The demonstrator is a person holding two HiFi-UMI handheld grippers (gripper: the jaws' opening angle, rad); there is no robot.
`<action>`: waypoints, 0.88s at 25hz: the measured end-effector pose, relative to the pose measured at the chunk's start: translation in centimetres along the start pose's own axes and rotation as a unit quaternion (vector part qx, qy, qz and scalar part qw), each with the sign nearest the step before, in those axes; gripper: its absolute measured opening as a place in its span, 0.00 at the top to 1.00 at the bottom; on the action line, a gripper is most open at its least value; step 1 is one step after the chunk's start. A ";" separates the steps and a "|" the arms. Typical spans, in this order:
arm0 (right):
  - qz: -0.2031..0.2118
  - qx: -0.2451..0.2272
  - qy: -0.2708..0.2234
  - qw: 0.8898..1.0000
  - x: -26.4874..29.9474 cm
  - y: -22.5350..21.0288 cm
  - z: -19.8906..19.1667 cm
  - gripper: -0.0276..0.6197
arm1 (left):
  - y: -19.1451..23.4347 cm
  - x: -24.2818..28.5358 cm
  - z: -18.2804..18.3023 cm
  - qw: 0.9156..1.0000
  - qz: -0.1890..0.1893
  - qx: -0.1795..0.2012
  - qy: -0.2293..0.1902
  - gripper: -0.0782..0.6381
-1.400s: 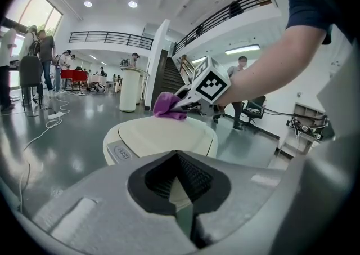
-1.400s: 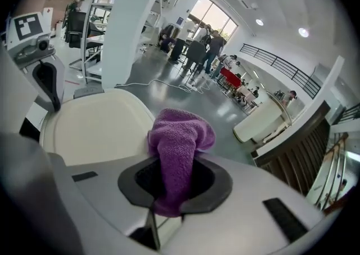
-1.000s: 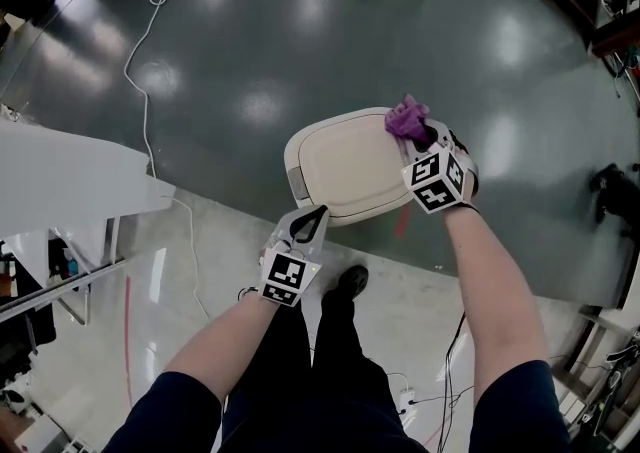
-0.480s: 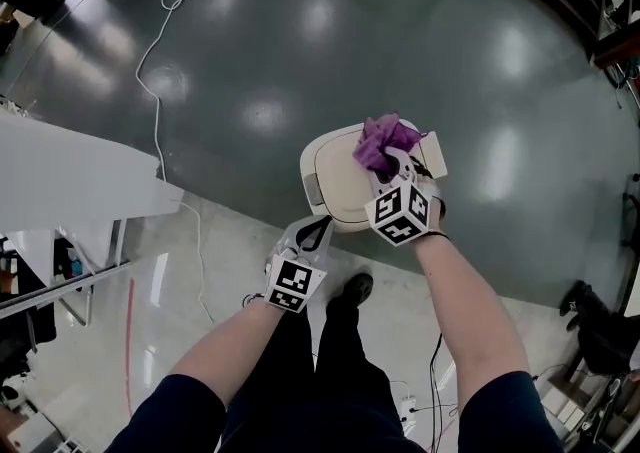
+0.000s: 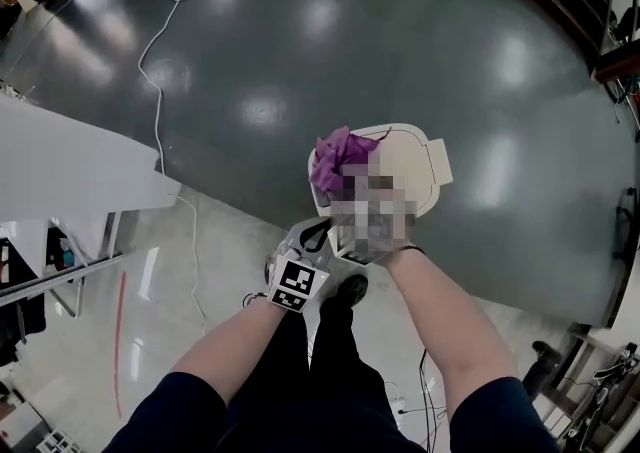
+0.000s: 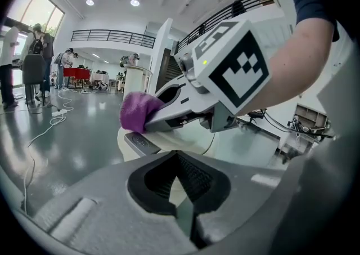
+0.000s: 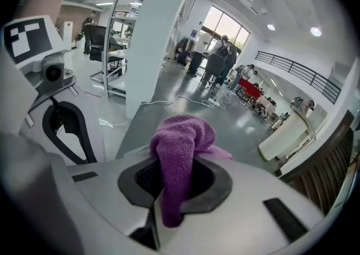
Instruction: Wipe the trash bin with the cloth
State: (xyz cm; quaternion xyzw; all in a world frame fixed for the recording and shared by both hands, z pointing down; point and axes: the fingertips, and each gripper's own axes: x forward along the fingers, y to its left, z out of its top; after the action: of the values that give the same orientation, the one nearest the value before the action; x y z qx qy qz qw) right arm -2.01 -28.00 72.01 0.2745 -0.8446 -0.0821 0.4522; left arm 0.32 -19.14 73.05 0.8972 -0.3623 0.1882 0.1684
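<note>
Right gripper point(image 7: 174, 192) clamped on cloth point(image 5: 338, 159), swept right-to-left across trash bin point(image 5: 408, 153) lid; wiping underway. Left gripper point(image 6: 181, 195) closed, empty.

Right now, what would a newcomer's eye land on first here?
The purple cloth stands out most. It is clamped in the right gripper and lies against the left edge of the cream trash bin lid, mid-frame in the head view. The left gripper is next, shut on nothing just below the bin on the person's side.
</note>
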 end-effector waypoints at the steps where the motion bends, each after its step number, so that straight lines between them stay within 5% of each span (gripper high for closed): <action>1: 0.004 -0.008 -0.001 1.000 0.1 0.4 0.1 0.85 | 0.1 0.0 0.0 1.000 0.001 -0.001 -0.001 0.90; 10: 0.001 -0.017 0.006 1.000 -2.5 -0.4 -3.7 0.85 | 0.2 -0.1 -0.3 1.000 0.004 0.000 -0.004 0.90; 22: -0.079 0.073 0.079 0.991 -9.3 -6.9 -17.1 0.85 | 0.0 -0.1 -0.2 1.000 0.014 0.015 0.011 0.90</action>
State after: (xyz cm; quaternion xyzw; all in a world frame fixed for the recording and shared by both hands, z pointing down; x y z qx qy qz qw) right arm 18.61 -26.87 72.57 0.3784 -0.7857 -0.0345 0.4882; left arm 0.15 -18.99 73.18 0.8924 -0.3701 0.2057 0.1559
